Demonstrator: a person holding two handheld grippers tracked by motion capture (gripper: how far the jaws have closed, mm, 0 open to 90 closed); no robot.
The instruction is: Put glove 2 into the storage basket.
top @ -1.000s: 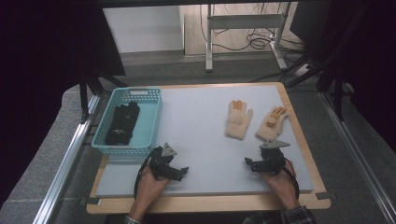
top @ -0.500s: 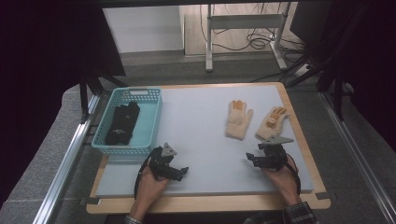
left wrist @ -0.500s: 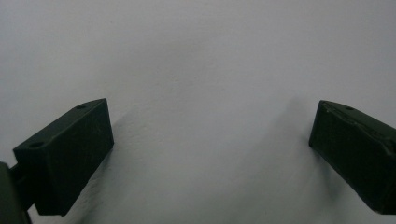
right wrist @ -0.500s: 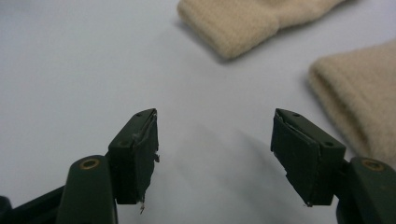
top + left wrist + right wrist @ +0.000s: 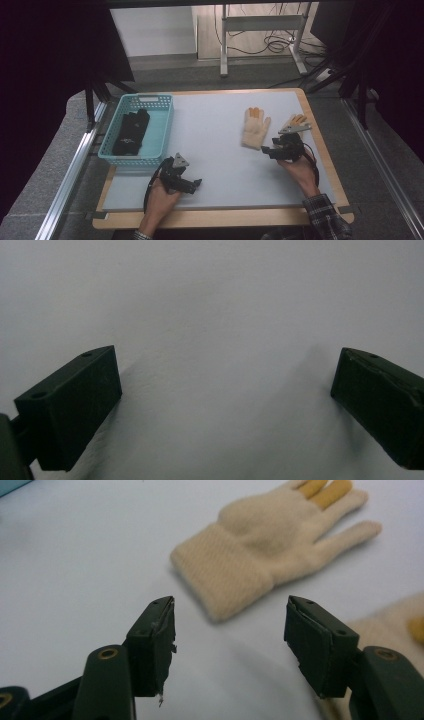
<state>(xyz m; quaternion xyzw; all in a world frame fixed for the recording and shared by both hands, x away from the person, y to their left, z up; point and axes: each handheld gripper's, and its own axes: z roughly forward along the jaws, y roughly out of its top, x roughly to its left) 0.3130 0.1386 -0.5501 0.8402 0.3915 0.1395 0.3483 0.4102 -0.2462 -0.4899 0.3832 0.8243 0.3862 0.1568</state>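
Second cream glove [image 5: 295,121] half hidden behind the right gripper [image 5: 274,150] (cut off in its own view).

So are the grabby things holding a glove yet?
No, nothing is held. The right gripper has its jaws apart, just short of the cream glove's cuff. The left gripper is open over bare table.

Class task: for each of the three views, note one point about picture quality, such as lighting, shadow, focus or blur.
High view: bright pale table top, dark surroundings. Left gripper view: soft shadows beside the open jaws of the left gripper, no glare. Right gripper view: cream knitted glove with orange fingertips slightly soft, right gripper sharper.
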